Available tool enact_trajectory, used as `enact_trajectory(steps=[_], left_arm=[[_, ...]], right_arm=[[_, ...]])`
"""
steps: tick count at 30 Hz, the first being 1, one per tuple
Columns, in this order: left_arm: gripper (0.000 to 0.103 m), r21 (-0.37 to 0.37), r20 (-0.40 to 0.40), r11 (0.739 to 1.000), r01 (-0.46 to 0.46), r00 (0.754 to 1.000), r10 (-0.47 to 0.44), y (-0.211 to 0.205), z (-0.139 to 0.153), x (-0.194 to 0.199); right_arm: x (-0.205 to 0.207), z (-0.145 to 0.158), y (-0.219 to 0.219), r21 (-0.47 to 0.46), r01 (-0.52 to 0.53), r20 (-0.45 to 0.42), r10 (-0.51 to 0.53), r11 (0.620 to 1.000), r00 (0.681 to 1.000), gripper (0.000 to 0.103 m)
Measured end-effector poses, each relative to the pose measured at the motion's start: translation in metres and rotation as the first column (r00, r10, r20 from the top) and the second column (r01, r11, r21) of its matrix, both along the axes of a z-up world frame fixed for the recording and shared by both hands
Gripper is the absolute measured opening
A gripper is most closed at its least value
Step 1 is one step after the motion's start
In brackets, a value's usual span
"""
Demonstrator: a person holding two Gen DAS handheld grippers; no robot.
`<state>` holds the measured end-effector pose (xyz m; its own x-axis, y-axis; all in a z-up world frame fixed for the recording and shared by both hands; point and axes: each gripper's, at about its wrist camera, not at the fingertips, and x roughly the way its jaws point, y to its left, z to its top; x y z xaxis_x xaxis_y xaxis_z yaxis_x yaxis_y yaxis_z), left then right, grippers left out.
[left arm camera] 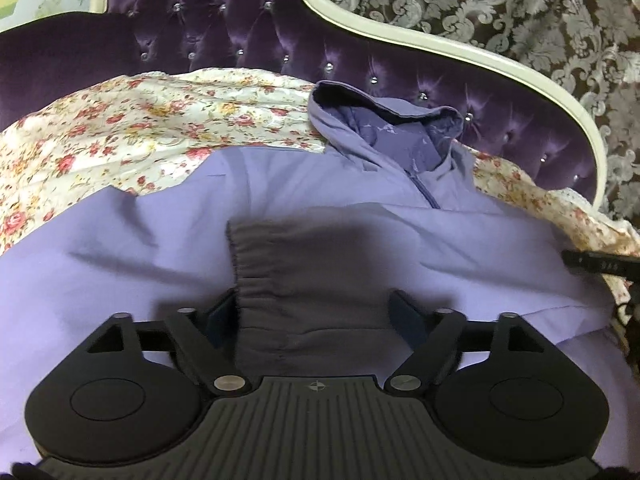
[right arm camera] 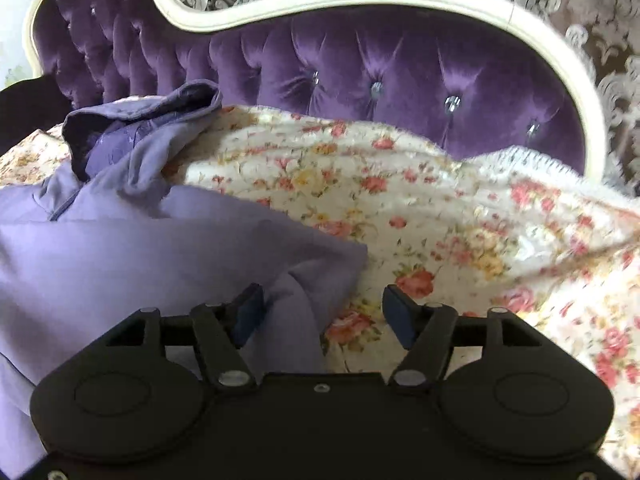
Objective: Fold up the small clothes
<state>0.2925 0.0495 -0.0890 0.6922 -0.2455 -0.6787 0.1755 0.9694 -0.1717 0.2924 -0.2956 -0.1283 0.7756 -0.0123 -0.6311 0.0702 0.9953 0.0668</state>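
Note:
A lilac hooded jacket point(left arm camera: 328, 200) lies spread on a floral bedspread, hood point(left arm camera: 384, 120) toward the headboard. One sleeve is folded across its body, and the sleeve's gathered cuff point(left arm camera: 240, 268) lies in shadow. My left gripper point(left arm camera: 314, 314) stands open just above that sleeve, which runs between the fingers without being pinched. In the right wrist view the jacket point(right arm camera: 120, 248) fills the left side. My right gripper point(right arm camera: 324, 316) is open over its right edge. A soft fold of the cloth point(right arm camera: 296, 312) sits beside the left finger, with bedspread under the right one.
The floral bedspread point(right arm camera: 440, 220) covers the bed on both sides of the jacket. Behind stands a purple tufted headboard point(right arm camera: 400, 80) with a cream frame point(left arm camera: 460, 48). A black tool tip point(left arm camera: 596, 266) pokes in at the jacket's right edge in the left wrist view.

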Motion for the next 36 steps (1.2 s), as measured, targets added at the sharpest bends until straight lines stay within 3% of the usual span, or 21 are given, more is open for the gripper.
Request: enact_trajectory(steps=[1, 5, 8, 12, 17, 25, 31, 36], left_arm=[[0.083, -0.005, 0.005, 1.000, 0.000, 1.000, 0.000, 0.001, 0.002, -0.001], [0.088, -0.080, 0.049, 0.997, -0.021, 0.998, 0.025, 0.016, 0.012, -0.017], [0.098, -0.115, 0.090, 0.992, -0.045, 0.994, 0.055, 0.034, 0.017, -0.036], [0.098, -0.121, 0.096, 0.988, -0.094, 0.990, 0.106, 0.064, 0.018, -0.061], [0.099, -0.155, 0.049, 0.968, -0.197, 0.977, 0.207, 0.114, 0.011, -0.093], [0.103, -0.254, -0.023, 0.882, -0.397, 0.914, 0.405, 0.198, -0.008, -0.144], [0.103, -0.320, -0.076, 0.810, -0.491, 0.866, 0.495, 0.251, -0.022, -0.170], [0.103, -0.465, -0.179, 0.705, -0.535, 0.837, 0.517, 0.283, -0.045, -0.178]], right_arm=[[-0.005, 0.005, 0.003, 0.006, 0.004, 0.018, -0.004, 1.000, 1.000, 0.070], [-0.030, 0.035, 0.022, 0.011, -0.028, 0.145, 0.026, 1.000, 0.989, 0.100], [-0.042, 0.048, 0.043, 0.019, -0.094, 0.198, 0.088, 0.995, 0.976, 0.102], [-0.051, 0.053, 0.076, 0.064, -0.190, 0.216, 0.172, 0.980, 0.961, 0.102], [-0.056, 0.045, 0.122, 0.100, -0.290, 0.224, 0.262, 0.952, 0.939, 0.102], [-0.058, 0.026, 0.169, 0.089, -0.383, 0.193, 0.361, 0.920, 0.912, 0.102], [-0.051, 0.010, 0.180, 0.097, -0.363, 0.142, 0.348, 0.927, 0.927, 0.102], [-0.047, 0.006, 0.185, 0.094, -0.354, 0.126, 0.342, 0.930, 0.931, 0.102]])
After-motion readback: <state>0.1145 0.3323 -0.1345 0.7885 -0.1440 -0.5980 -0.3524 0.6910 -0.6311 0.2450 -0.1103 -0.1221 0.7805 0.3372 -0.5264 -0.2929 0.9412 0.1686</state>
